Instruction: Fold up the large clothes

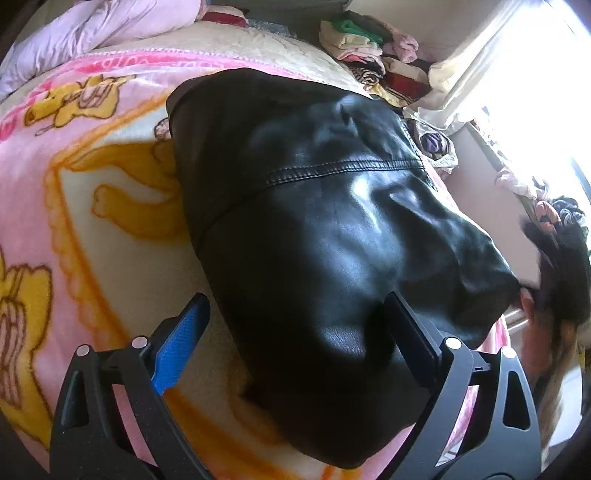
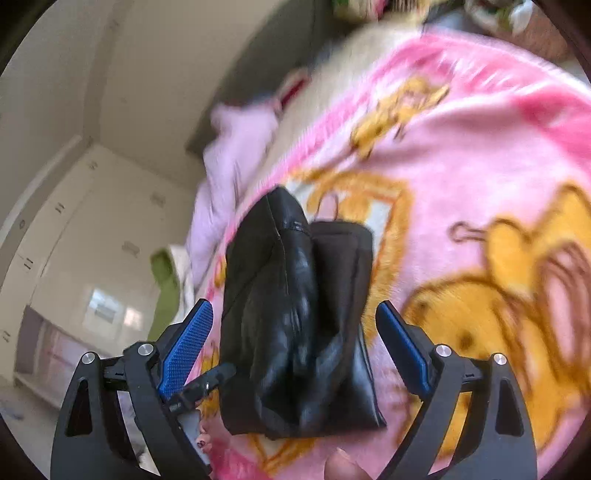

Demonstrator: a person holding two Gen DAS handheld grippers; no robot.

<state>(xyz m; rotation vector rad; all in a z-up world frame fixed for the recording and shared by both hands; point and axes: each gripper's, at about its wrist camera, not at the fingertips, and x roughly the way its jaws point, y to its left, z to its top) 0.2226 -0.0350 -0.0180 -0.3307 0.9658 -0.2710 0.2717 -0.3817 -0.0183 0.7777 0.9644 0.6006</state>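
- The bed [image 1: 122, 206] takes up most of the room, and its pink cartoon blanket [image 2: 480, 147] gives a broad soft place to lay a big garment out flat, which I judge is why the folding happens here
- A pale lilac quilt [image 1: 110, 26] is bunched at the far end of the bed, seemingly pushed aside to leave working room
- The black leather jacket [image 1: 332, 221], the large garment being folded, lies on the blanket near the middle of the bed; it is gathered into a thick glossy bundle with a stitched seam running across it, and from the right wrist view it reads as a narrow doubled-over stack, so the fold looks well advanced
- A pile of folded clothes [image 1: 362, 48] sits beyond the bed near the bright window, probably the stack for finished pieces
- The left claw [image 1: 295, 339] is spread wide with the near end of the jacket lying between its blue pads; neither pad presses the leather, so it holds nothing
- The right claw [image 2: 295, 343] is likewise spread wide astride the bundle's near end, gripping nothing; that view is smeared
- Pink lettering runs along the blanket's border, but it is too distorted for me to read; I see no brand or label on the jacket
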